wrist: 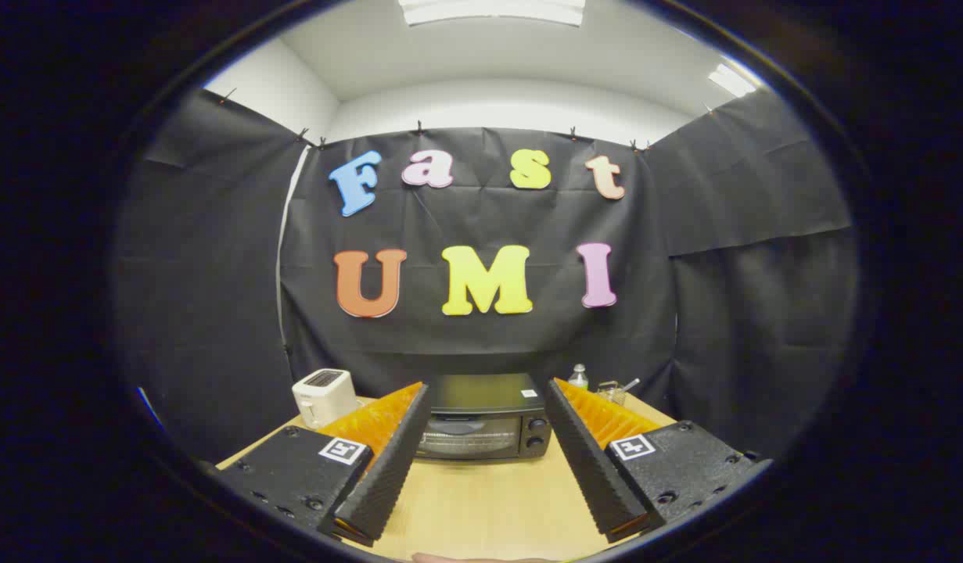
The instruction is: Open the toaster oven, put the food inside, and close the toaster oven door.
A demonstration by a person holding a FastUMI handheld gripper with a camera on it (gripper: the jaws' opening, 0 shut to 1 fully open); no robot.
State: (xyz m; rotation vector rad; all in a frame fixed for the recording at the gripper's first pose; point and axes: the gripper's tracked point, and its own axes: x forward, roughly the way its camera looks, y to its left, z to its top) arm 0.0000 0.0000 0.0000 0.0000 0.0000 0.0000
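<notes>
Your gripper (487, 391) is held above the wooden table (489, 500) with its two fingers (395, 450) spread wide apart, gripping nothing; only bare table top and the oven show in the gap between them. The toaster oven (485, 418) is your landmark: it sits on the table straight ahead, beyond the fingertips and framed between them, well clear of both. It faces you squarely, with its glass door (467, 438) turned toward the gripper and its long side running across the table from one finger to the other. The door is shut and upright, a handle bar crosses its top edge, and two round knobs (537, 432) stand one above the other at the right end of the oven's front. Through the glass you can make out a rack, but whether anything lies on it is too dim to tell. To the left of the oven, just behind your left finger, stands a white slot toaster (325, 395), apart from the oven. To the right of the oven, behind your right finger, there is a small clear bottle (578, 377) and, beside it, a wire basket (611, 391) with a handle sticking out; what the basket holds cannot be made out.
</notes>
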